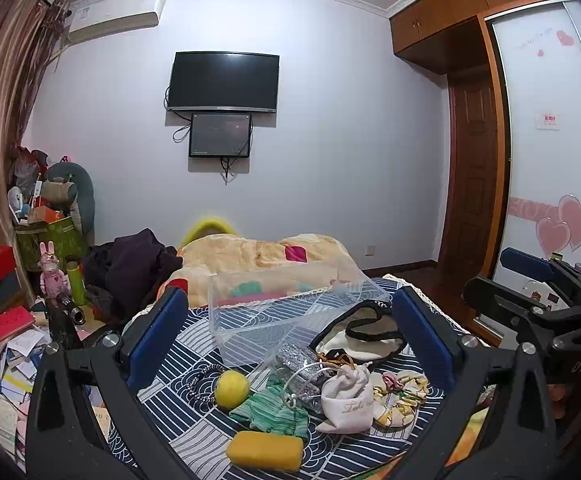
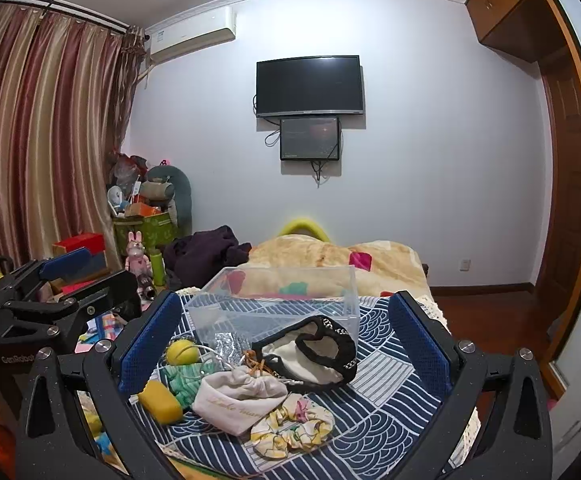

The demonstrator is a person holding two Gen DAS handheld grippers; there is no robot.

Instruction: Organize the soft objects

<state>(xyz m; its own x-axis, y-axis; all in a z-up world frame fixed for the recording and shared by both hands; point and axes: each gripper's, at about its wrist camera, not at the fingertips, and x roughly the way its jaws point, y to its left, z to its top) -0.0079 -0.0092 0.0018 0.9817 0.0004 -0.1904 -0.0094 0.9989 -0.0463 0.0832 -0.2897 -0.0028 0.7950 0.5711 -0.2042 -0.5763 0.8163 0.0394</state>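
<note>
A pile of soft things lies on a blue patterned cloth [image 1: 194,436] on the bed: a yellow sponge [image 1: 265,450], a yellow ball [image 1: 231,389], a green pleated cloth [image 1: 270,408], a white drawstring pouch [image 1: 348,400], a floral scrunchie [image 1: 400,398], a silver glitter pouch [image 1: 298,364] and a black-and-cream fabric piece [image 1: 364,330]. A clear plastic box [image 1: 286,308] stands behind them. My left gripper [image 1: 290,344] is open above the pile. My right gripper [image 2: 286,344] is open too, over the pouch [image 2: 238,398], scrunchie [image 2: 290,426], sponge [image 2: 160,400] and box [image 2: 274,304].
A yellow blanket [image 1: 258,256] and dark clothes [image 1: 130,268] lie further up the bed. Boxes, books and toys crowd the floor at the left [image 1: 6,320]. A wardrobe [image 1: 546,140] and a wooden door [image 1: 470,184] stand at the right. The right gripper's body shows at the left view's edge [image 1: 538,312].
</note>
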